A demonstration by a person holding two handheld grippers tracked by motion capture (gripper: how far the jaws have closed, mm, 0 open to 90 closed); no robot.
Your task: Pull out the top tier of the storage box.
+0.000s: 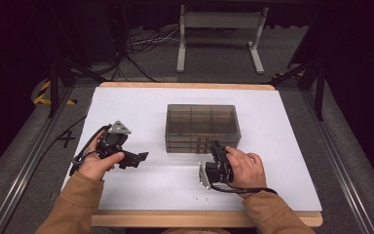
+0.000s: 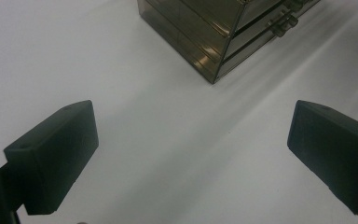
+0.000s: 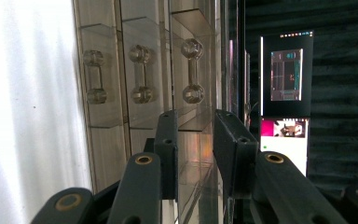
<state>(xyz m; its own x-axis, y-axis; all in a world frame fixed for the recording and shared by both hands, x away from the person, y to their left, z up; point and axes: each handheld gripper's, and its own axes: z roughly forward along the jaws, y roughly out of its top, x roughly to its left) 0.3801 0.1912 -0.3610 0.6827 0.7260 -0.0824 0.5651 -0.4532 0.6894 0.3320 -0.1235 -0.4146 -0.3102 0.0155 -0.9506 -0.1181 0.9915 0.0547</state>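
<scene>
At about five o'clock on the white table (image 1: 141, 105), the right gripper (image 1: 216, 147), rolled on its side, reaches the front of the smoked transparent plastic drawer box (image 1: 202, 119); its jaws stand partly closed around the box's top edge, though whether the pads press on it I cannot tell. At eight o'clock the left gripper (image 1: 141, 158) rests with jaws spread wide and empty, well apart from the box, which sits at centre with three clear dumbbell-shaped handles (image 3: 141, 73) facing the person.

We looked down from above the near table edge (image 1: 126, 217). Our left gripper camera faced the smoky drawer cabinet (image 2: 223, 32) from a short way off; the right, rolled sideways, sat almost against its 3 drawer handles (image 3: 141, 73).
</scene>
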